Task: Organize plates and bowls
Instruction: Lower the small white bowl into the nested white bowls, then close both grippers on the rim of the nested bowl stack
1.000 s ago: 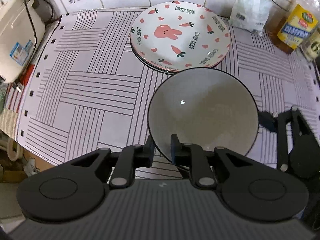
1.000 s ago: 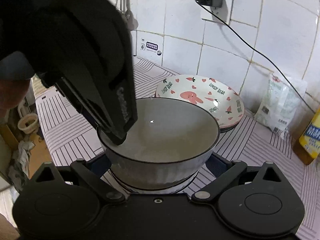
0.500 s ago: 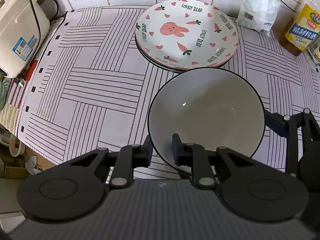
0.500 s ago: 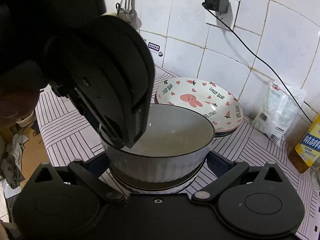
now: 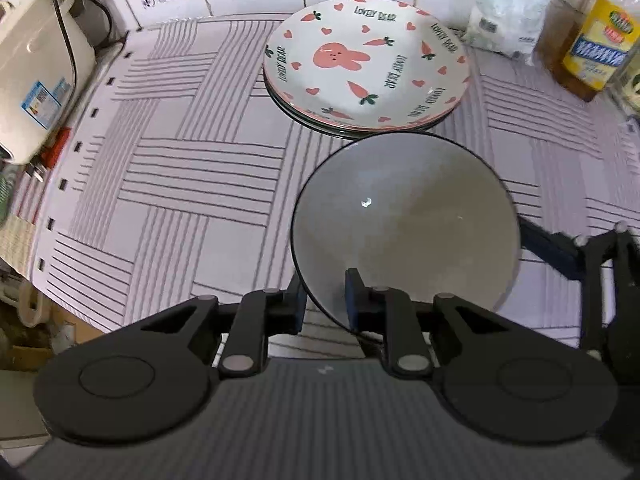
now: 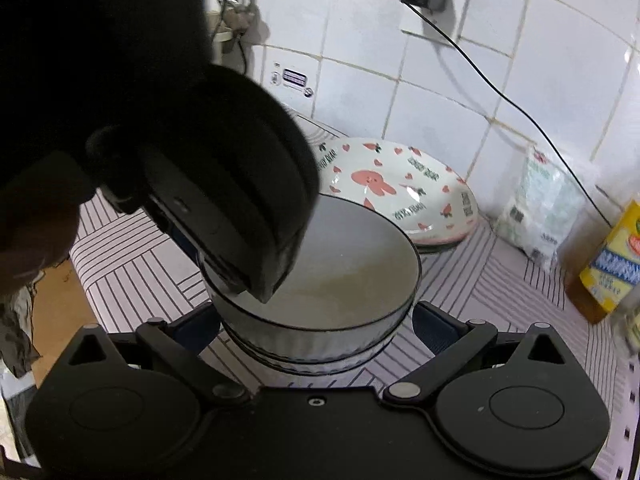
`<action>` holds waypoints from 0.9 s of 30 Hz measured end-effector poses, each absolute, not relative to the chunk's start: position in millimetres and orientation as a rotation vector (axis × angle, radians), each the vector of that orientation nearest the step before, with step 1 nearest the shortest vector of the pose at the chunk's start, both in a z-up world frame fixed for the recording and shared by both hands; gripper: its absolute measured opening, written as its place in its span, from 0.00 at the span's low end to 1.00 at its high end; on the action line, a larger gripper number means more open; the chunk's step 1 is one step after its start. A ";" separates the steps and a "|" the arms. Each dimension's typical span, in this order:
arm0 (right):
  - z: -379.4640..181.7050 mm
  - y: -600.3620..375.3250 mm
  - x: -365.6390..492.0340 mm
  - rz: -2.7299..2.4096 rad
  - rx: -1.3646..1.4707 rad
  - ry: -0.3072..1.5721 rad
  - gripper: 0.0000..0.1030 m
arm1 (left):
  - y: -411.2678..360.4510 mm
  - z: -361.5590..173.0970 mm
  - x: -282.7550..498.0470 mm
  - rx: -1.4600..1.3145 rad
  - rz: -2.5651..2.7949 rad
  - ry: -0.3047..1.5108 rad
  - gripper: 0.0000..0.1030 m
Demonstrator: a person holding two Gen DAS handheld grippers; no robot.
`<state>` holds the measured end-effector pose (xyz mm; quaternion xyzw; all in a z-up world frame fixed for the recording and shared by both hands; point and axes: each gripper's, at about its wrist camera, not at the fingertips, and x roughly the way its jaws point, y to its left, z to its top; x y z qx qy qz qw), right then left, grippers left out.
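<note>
Bowl (image 5: pixel 404 220), grey inside with a dark rim, is found at the centre of both views, and all positions below are given relative to it. Its near rim is pinched by the left gripper (image 5: pixel 325 300), one finger being set outside the wall and the other inside, so that the jaws are closed narrowly on the rim. In the right wrist view the bowl (image 6: pixel 344 280) is seen to sit nested in a second, ribbed bowl (image 6: pixel 320 354) beneath it; whether the two are in full contact cannot be told. The right gripper (image 6: pixel 316 330) is spread wide, its fingers standing to either side of the bowls' lower walls, one on the left and one on the right, and apart from them. The left gripper's body is seen in that view over the bowl's left rim. Just behind the bowl a stack of plates (image 5: pixel 366 64) is recorded, the top one printed with a pink rabbit, carrots and hearts; the bowl's far rim overlaps the stack's near edge in the left wrist view. A striped cloth (image 5: pixel 180 168) is noted under the bowl and plates. Behind and to the right, a white bag (image 5: pixel 508 12) and a yellow-labelled bottle (image 5: pixel 592 48) are observed against the tiled wall. Well to the left, a cream appliance (image 5: pixel 36 76) is recorded.
</note>
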<state>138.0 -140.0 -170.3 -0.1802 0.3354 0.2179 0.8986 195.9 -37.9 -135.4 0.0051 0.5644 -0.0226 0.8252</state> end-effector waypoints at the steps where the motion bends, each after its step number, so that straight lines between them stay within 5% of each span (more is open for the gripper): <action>1: -169.5 -140.1 136.6 0.437 -0.365 0.702 1.00 | -34.5 -130.7 193.0 -0.014 -0.059 1.197 0.23; 11: -150.8 -169.5 103.8 0.362 -0.179 0.662 1.00 | -11.6 -104.5 171.2 -0.100 -0.160 1.115 0.45; 13: -150.4 -171.0 93.2 0.351 -0.148 0.659 1.00 | -2.2 -103.6 166.0 -0.146 -0.166 1.097 0.56; 27: -149.7 -172.3 47.5 0.340 -0.090 0.611 1.00 | 48.9 -116.2 127.3 -0.355 -0.258 0.973 0.71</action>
